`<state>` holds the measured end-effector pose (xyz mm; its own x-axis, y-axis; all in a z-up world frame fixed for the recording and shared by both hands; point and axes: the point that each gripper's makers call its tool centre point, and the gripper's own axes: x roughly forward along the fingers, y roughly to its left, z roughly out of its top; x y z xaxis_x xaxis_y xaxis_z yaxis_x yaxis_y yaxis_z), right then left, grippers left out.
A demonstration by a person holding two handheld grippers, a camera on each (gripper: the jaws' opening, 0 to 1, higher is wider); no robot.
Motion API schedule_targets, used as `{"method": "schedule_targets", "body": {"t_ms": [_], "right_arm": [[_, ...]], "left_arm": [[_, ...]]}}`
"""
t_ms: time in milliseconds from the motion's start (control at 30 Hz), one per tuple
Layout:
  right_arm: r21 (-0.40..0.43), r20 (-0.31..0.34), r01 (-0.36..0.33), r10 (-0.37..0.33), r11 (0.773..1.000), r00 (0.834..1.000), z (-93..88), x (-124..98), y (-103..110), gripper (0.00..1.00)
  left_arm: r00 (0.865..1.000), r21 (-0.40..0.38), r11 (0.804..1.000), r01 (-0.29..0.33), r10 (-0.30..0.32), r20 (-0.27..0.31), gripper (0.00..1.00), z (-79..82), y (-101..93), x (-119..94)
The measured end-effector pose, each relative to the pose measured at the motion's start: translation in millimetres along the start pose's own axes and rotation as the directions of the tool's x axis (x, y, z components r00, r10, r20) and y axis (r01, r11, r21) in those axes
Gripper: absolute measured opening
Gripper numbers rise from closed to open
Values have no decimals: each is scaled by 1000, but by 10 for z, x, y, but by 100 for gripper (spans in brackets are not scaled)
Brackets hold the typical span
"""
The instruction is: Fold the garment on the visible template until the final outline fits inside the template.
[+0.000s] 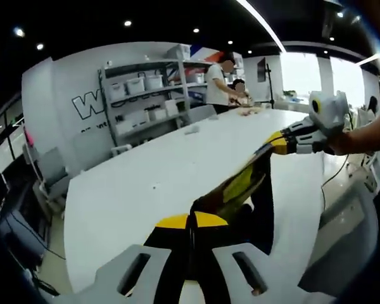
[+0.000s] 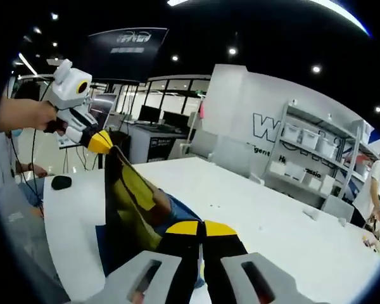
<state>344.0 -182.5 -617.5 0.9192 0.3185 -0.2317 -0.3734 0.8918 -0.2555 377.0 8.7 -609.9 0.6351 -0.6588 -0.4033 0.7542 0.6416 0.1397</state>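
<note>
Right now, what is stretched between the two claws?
The black and yellow fabric garment, pulled taut from the left claw to the right claw in the left gripper view.

left gripper: pale grey jaws, yellow tips | right gripper: same colours

One black-and-yellow garment is seen held up over one white table, clamped by two grippers. Beyond the table, one shelving rack and two people are counted.
</note>
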Motion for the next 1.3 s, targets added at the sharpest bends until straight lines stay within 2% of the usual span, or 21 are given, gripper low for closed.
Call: {"method": "schedule_targets", "body": {"t_ms": [367, 700, 967, 1100, 1200, 1300], "right_arm": [[41, 21, 6, -7, 999, 1000, 135, -314, 68, 0], [49, 63, -25, 22, 998, 998, 448, -615, 157, 0], [53, 66, -45, 41, 998, 997, 512, -799, 231, 0], [41, 77, -57, 54, 998, 996, 599, -907, 266, 0], [39, 106, -71, 66, 997, 992, 731, -960, 270, 0], [34, 123, -81, 77, 996, 989, 816, -979, 265, 0]], "left_arm": [[1000, -3, 1000, 19, -19, 19, 2, 117, -245, -280], [999, -2, 1000, 26, -26, 39, 2, 206, -380, -561], [998, -1, 999, 42, -42, 38, 2, 229, -521, -705], [998, -3, 999, 45, -45, 51, 2, 310, -555, -820], [997, -8, 999, 49, -49, 63, 2, 413, -566, -891], [996, 15, 1000, 26, -27, 85, 2, 523, -518, -926]]}}
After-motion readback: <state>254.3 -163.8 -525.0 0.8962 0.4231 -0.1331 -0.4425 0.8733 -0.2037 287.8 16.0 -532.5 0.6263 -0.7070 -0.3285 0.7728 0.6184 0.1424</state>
